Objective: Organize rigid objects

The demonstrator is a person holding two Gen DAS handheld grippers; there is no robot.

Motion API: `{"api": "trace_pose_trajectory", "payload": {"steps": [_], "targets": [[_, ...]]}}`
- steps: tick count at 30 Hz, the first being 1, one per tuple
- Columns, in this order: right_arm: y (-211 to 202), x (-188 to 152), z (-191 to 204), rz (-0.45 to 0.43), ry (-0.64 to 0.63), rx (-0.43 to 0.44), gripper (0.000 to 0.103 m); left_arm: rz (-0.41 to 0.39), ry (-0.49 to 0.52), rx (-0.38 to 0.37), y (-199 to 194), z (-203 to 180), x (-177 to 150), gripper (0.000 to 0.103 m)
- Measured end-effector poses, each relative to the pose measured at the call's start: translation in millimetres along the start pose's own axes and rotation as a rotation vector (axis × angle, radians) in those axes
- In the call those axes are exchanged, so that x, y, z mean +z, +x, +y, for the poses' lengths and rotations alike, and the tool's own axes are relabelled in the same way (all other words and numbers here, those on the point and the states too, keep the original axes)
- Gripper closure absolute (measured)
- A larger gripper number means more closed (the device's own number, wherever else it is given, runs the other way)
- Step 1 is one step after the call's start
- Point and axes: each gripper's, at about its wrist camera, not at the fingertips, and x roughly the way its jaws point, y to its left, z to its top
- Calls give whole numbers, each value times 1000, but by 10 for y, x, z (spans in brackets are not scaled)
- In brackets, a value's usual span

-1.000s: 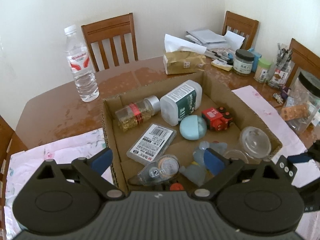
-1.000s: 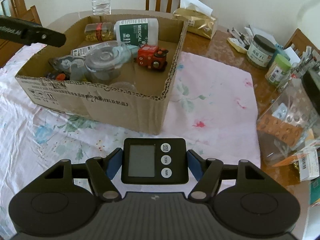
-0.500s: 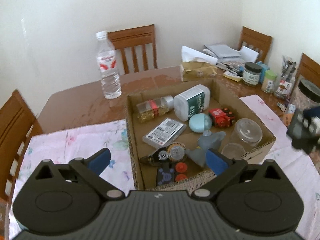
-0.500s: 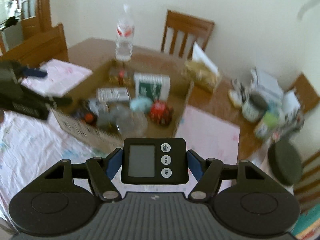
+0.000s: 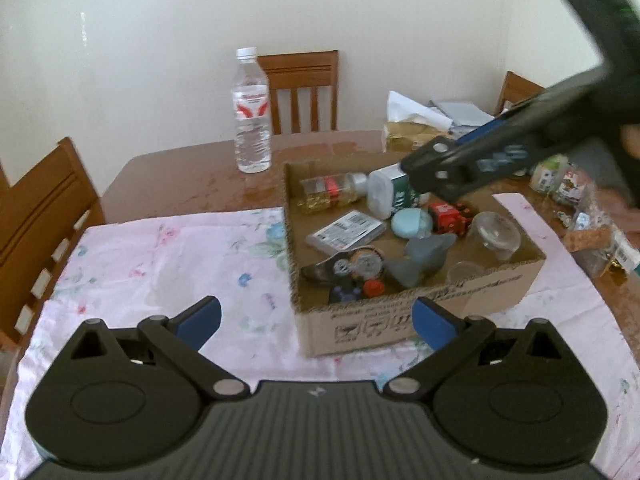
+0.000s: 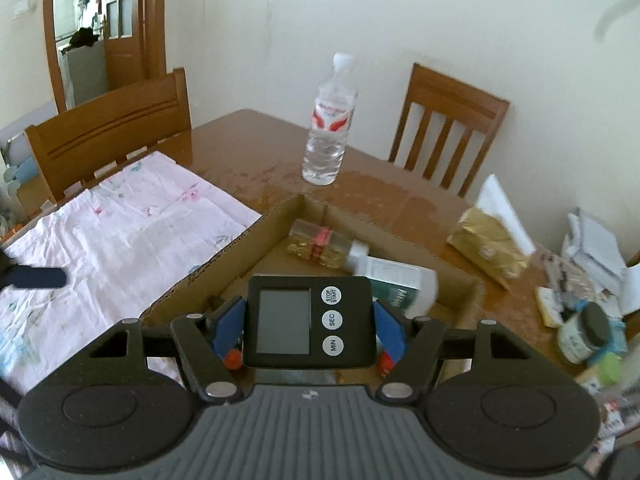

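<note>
A black digital timer (image 6: 310, 322) with three white buttons sits between the blue pads of my right gripper (image 6: 308, 324), which is shut on it above the cardboard box (image 6: 280, 216). In the left wrist view that right gripper (image 5: 430, 166) hangs blurred over the box's (image 5: 360, 328) far side. Inside lie a pill bottle (image 5: 328, 192), a white bottle (image 5: 390, 196), a red toy (image 5: 450, 216), a pale blue round case (image 5: 412, 224), a flat packet (image 5: 346, 234) and a tape dispenser (image 5: 352, 266). My left gripper (image 5: 316, 318) is open and holds nothing, in front of the box over the cloth.
A pink flowered cloth (image 5: 160, 264) covers the near table. A water bottle (image 5: 251, 116) stands behind the box. A gold tissue pack (image 6: 486, 248), jars (image 6: 584, 332) and papers crowd the right side. Wooden chairs (image 6: 112, 128) ring the table.
My right gripper rose with the timer and came over the box. My left gripper drew back out of the box to its near side over the cloth.
</note>
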Motion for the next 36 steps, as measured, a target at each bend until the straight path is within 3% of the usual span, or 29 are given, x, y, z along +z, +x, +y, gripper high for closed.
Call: {"api": "trace_pose_trajectory", "payload": {"steps": [8,10,12,23,32,36], "targets": [[457,87,74,65,-3,-32,28,4,-61,47,-167,191,-140,1],[489,108,74,65,1,-38,11,3,-70,47,-196,238,-157,1],[447,118,70,48,16,-37,0,-7,-77,45,-233,271,-163,1],[0,130,99,128,116,-112,0,5,-99,93,-303,310,46,1],[-558,-217,121,178,284,-218,0,78,-133,93,-329,217,391,1],[-714,-363,97,186,378,-222,0,117,-130,81,-321,126,516,1]]}}
